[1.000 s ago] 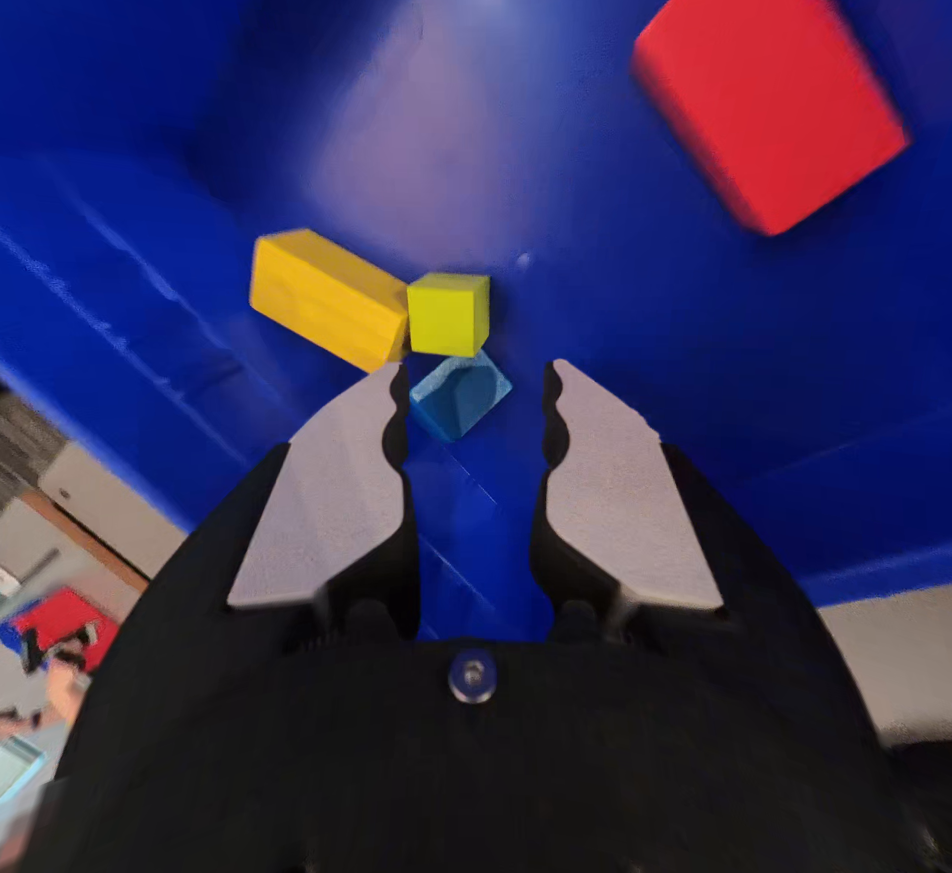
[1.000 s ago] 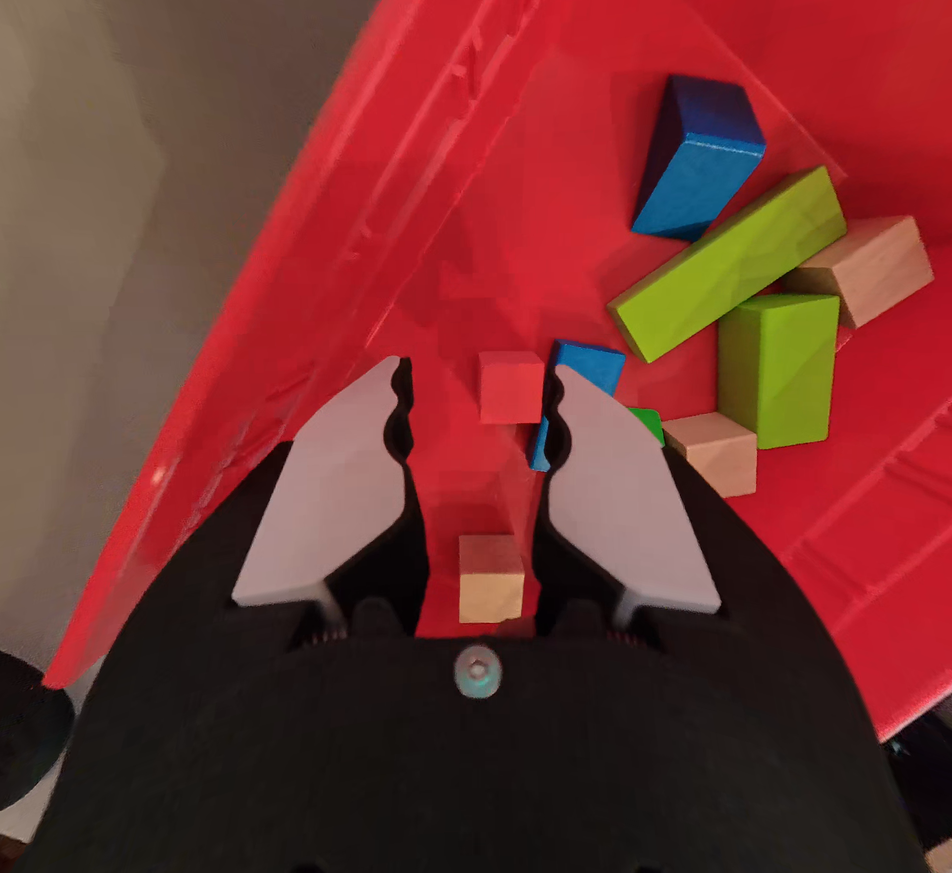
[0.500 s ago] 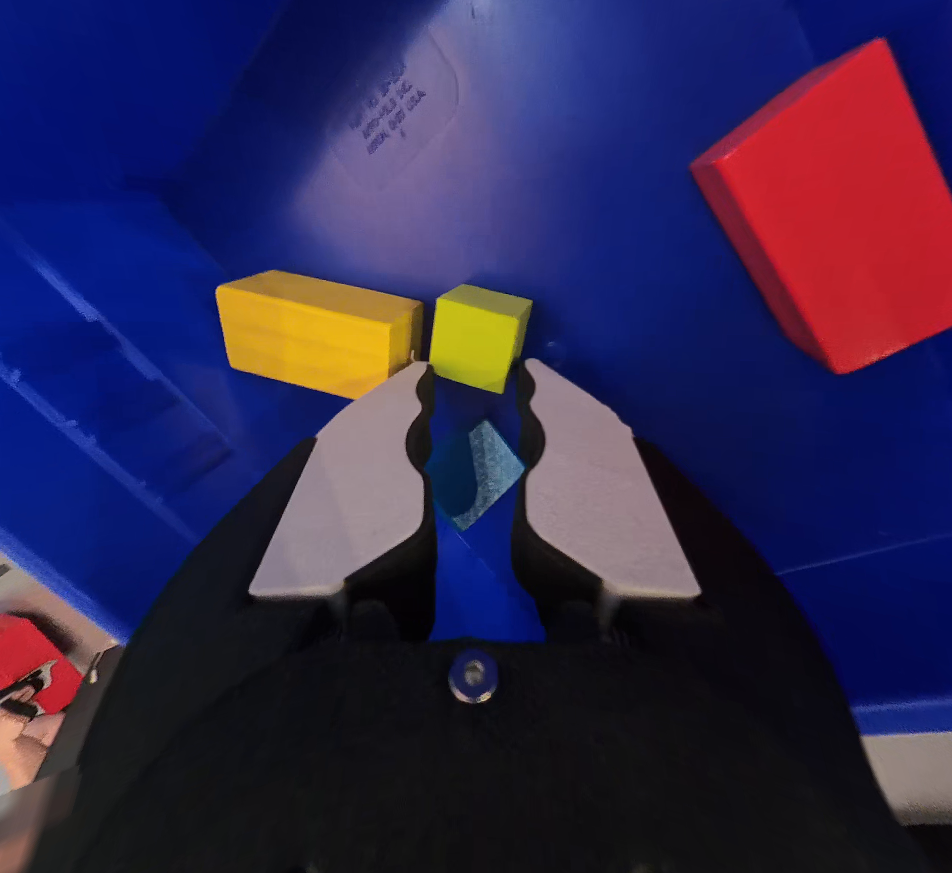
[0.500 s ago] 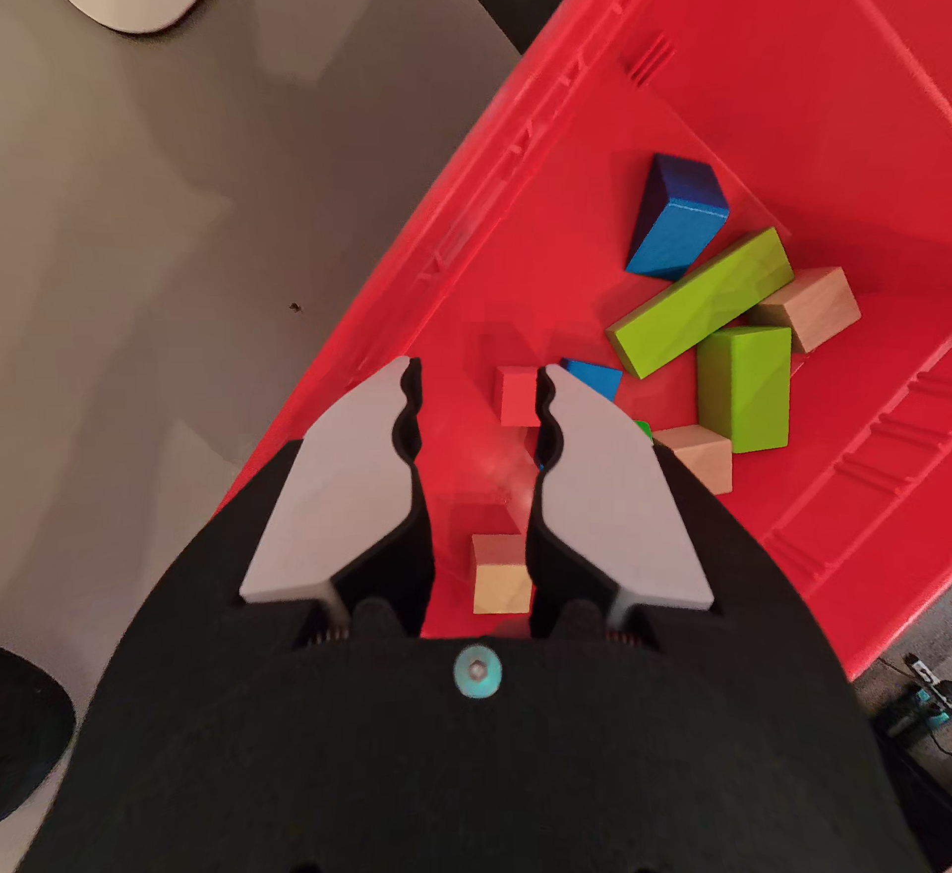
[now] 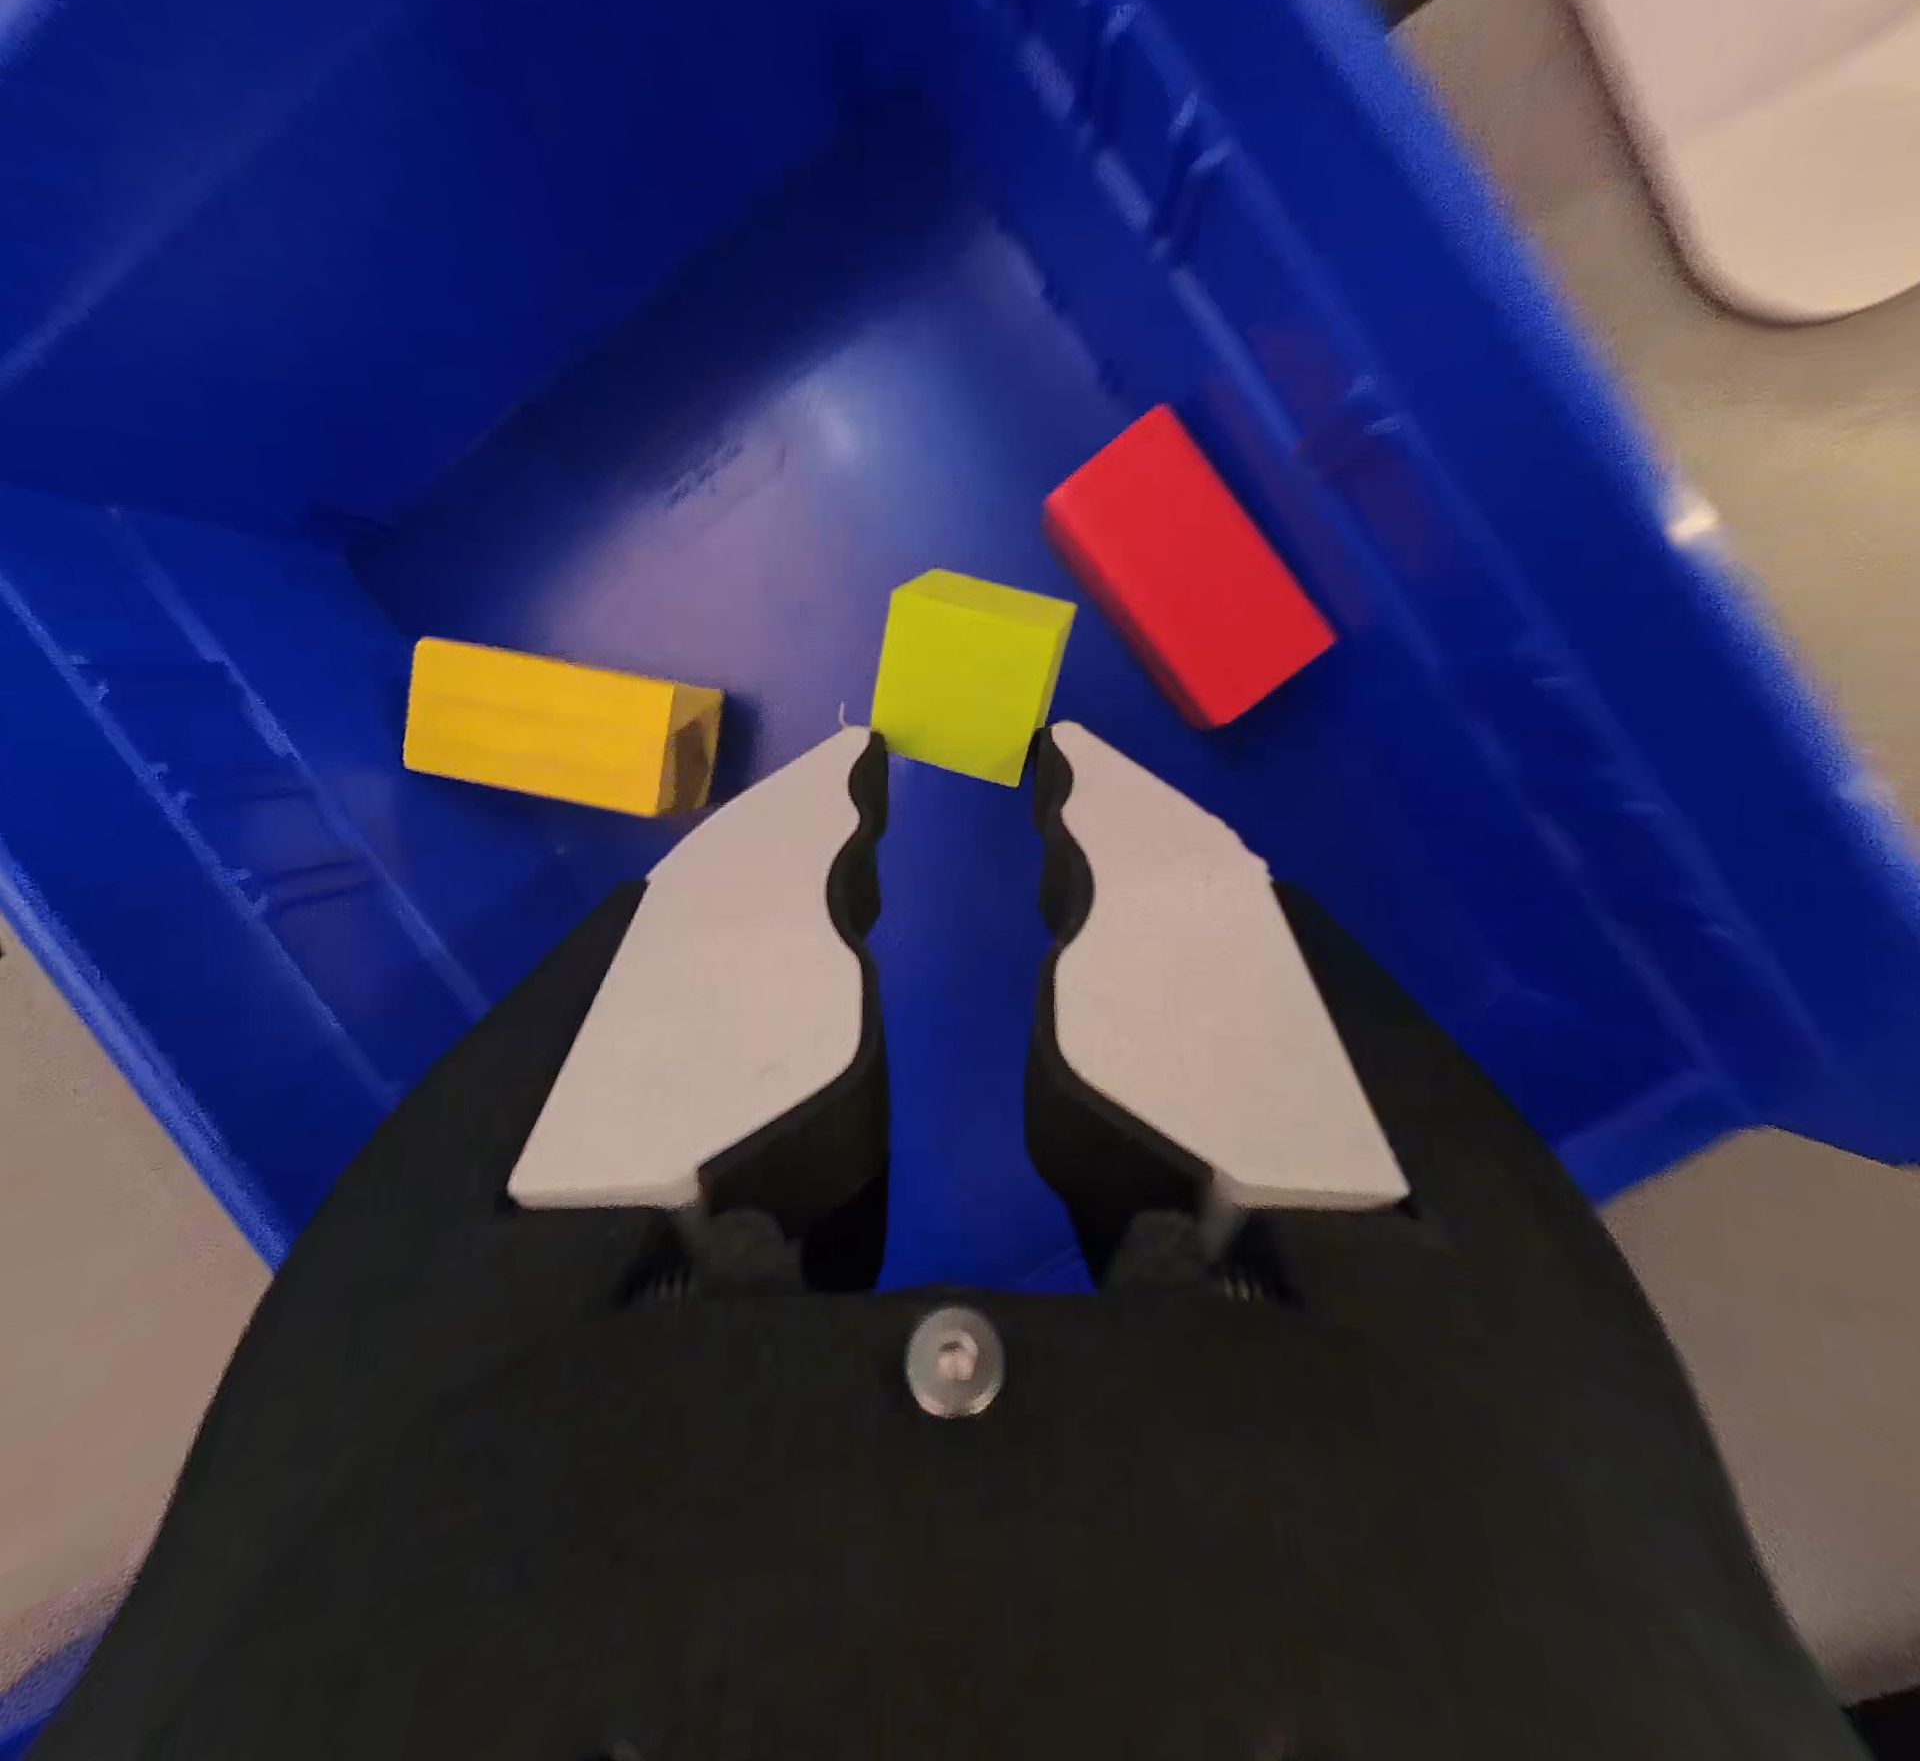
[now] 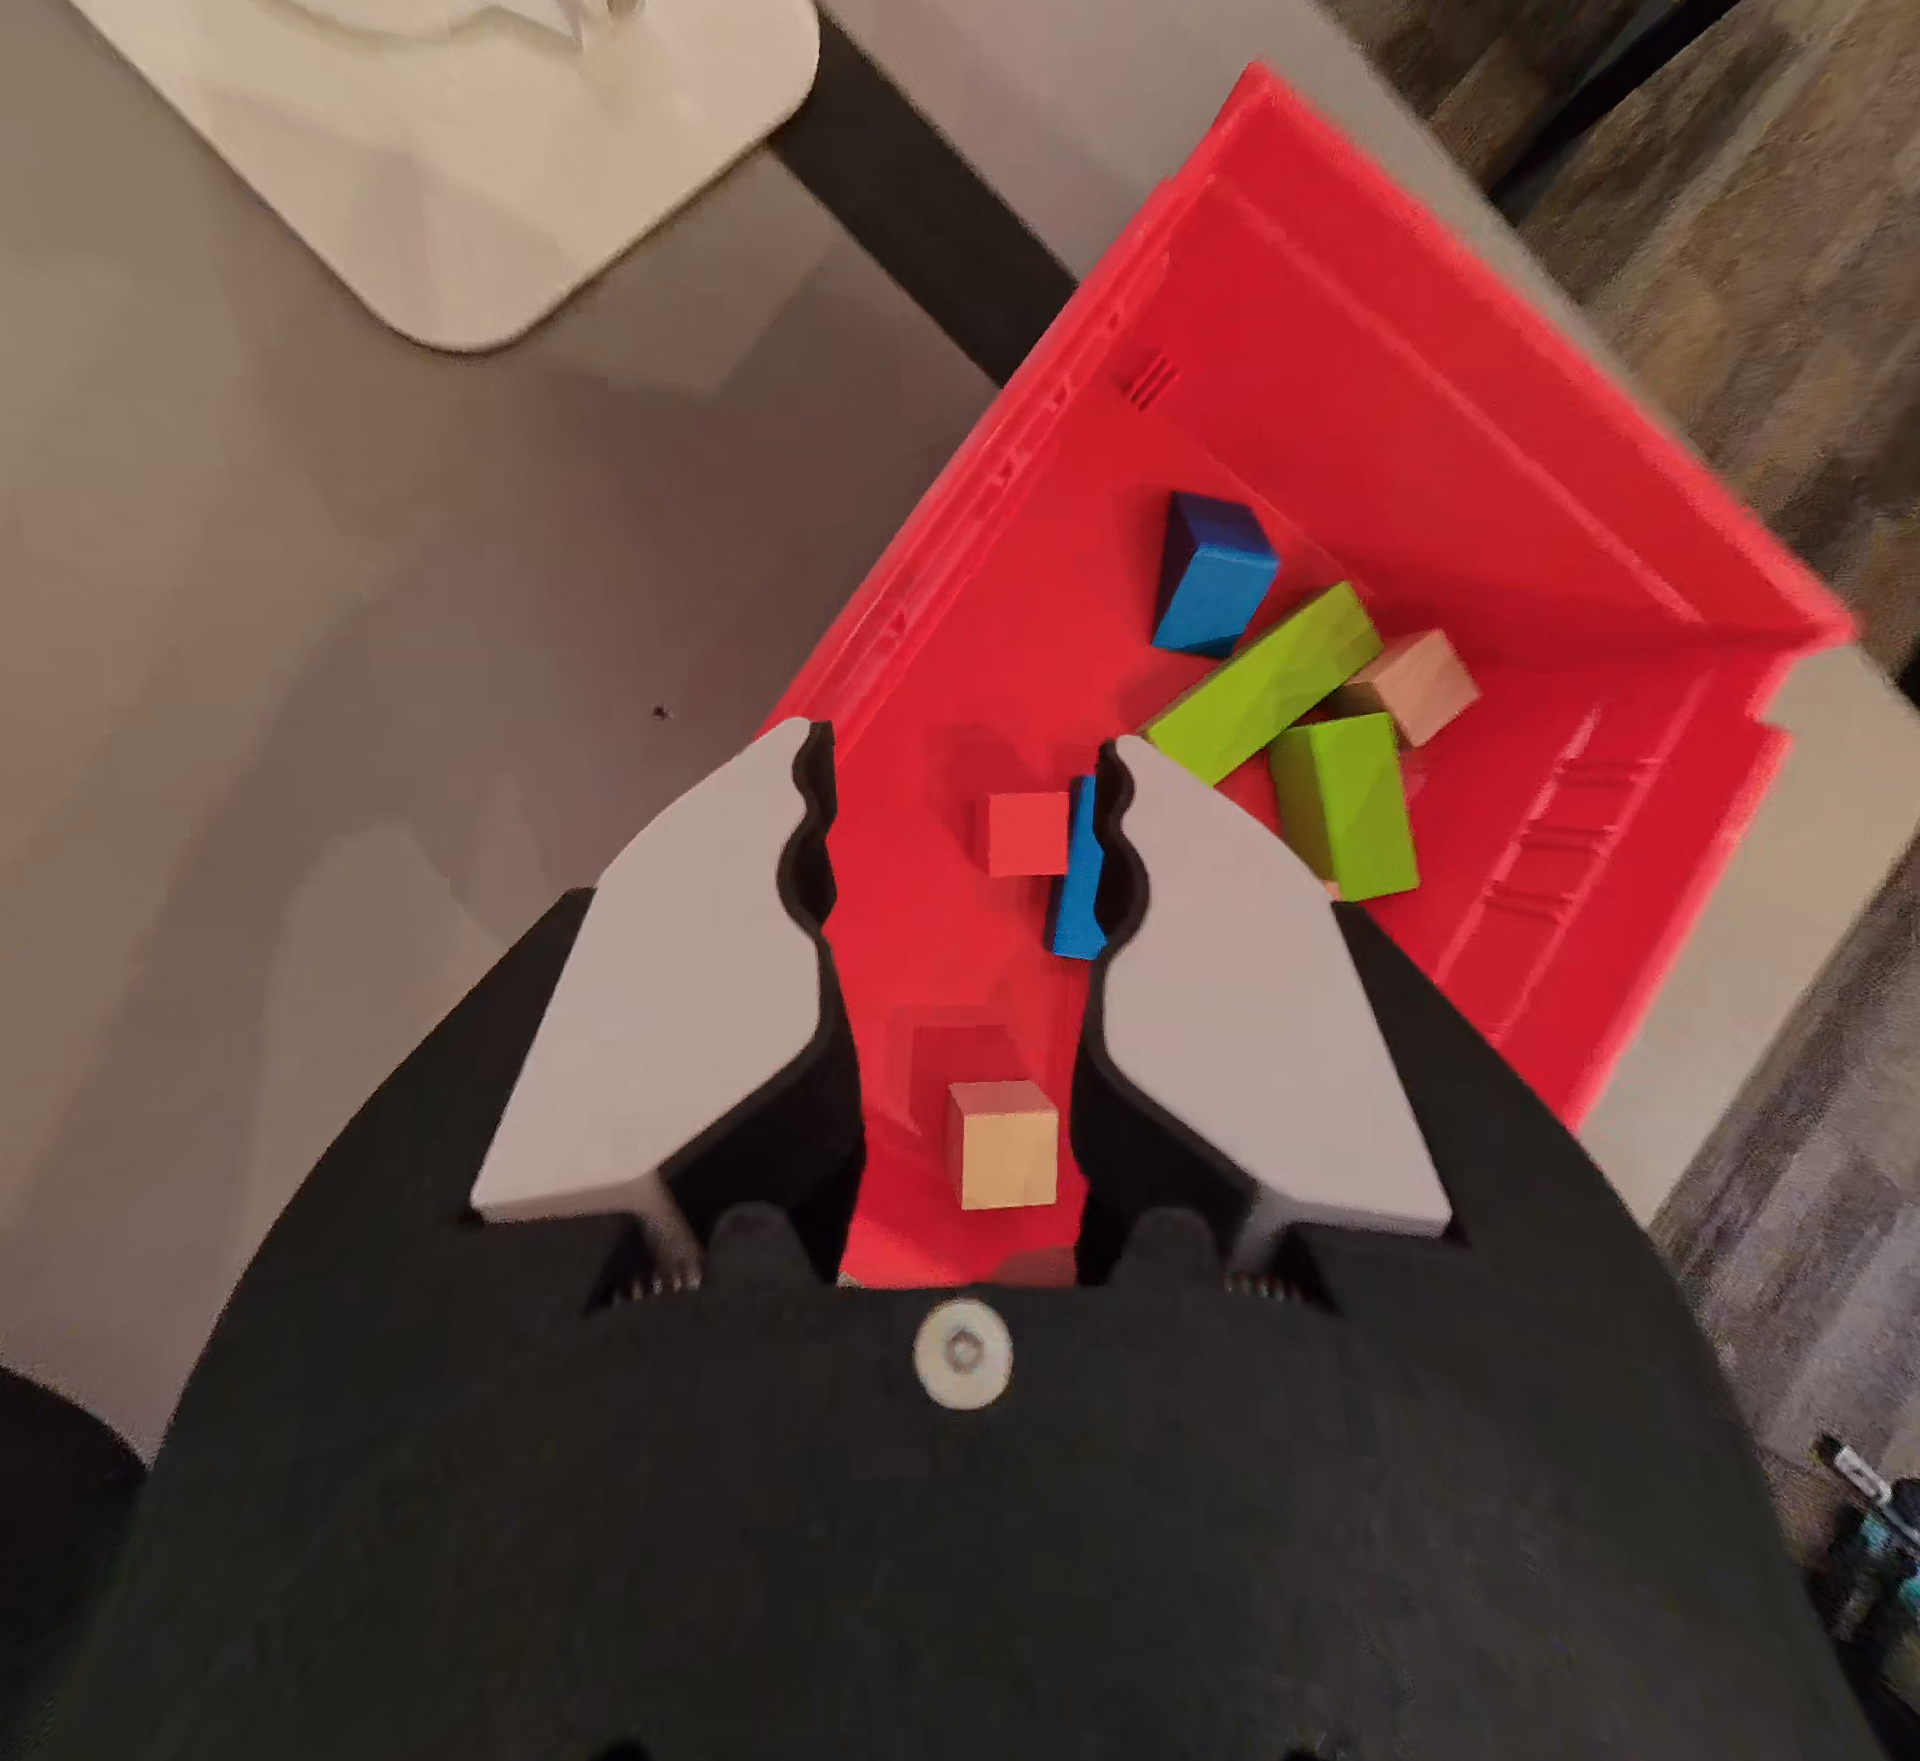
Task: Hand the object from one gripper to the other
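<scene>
1. The left gripper (image 5: 958,747) hangs over the blue bin (image 5: 312,205), jaws narrowed onto the lime cube (image 5: 966,672), gripping its lower corners at the tips.
2. Yellow block (image 5: 540,724) and red block (image 5: 1184,568) lie on the bin floor.
3. The right gripper (image 6: 964,771) hangs above the red bin (image 6: 1455,361), jaws wide and bare; its blocks lie below on the floor.

You have the lime-yellow cube (image 5: 966,672) pinched at its near corners by your left gripper's fingertips (image 5: 956,750); it hangs tilted above the blue bin's floor (image 5: 727,485), one face toward you.
</scene>
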Available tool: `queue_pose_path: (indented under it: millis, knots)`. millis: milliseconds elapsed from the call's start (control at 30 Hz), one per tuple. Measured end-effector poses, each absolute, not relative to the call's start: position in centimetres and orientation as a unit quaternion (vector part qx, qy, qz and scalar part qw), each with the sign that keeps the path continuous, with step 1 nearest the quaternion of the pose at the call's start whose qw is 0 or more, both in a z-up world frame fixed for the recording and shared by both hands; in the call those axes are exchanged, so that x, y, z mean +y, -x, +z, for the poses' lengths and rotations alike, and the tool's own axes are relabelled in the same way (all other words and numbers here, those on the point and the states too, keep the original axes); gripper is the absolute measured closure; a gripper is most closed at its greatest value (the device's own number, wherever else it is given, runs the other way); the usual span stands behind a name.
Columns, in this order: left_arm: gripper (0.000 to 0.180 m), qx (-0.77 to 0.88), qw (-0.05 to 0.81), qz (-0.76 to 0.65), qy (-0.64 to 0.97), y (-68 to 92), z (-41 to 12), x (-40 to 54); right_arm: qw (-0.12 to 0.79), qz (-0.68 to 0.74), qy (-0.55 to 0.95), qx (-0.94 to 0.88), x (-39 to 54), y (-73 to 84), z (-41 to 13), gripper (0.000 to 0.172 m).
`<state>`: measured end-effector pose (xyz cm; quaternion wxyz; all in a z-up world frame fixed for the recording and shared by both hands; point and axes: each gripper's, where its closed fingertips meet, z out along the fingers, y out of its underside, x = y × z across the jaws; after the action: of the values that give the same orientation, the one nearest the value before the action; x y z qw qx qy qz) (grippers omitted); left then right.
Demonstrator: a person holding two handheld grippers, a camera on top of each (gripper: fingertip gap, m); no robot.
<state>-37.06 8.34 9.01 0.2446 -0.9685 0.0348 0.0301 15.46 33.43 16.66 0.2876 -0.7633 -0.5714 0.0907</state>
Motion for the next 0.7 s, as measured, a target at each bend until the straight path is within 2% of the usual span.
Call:
queue_pose_path:
  millis: [100, 167, 333, 467, 567, 700]
  knots:
    - [0.153, 0.039, 0.325, -0.008, 0.945, 34.4, 13.0, 8.7, 0.368, 0.13, 0.726, -0.567, 31.5, -13.6, 21.2, 0.127]
    - [0.153, 0.057, 0.382, -0.042, 0.922, 31.5, 16.2, 8.9, 0.401, 0.208, 0.673, -0.585, 28.0, -10.3, 24.3, 0.128]
    - [0.154, 0.137, 0.484, -0.134, 0.854, 21.0, 23.8, 10.0, 0.354, 0.411, 0.552, -0.633, 17.2, -0.2, 26.8, 0.121]
    - [0.154, 0.205, 0.516, -0.188, 0.81, 13.0, 27.4, 10.7, 0.321, 0.53, 0.503, -0.602, 13.3, 5.1, 27.9, 0.119]
    - [0.154, 0.243, 0.514, -0.215, 0.794, 8.9, 27.8, 11.2, 0.323, 0.573, 0.483, -0.578, 12.6, 6.8, 28.8, 0.12]
    - [0.153, 0.258, 0.508, -0.245, 0.784, 6.4, 27.3, 11.8, 0.304, 0.599, 0.465, -0.576, 11.9, 7.0, 29.0, 0.133]
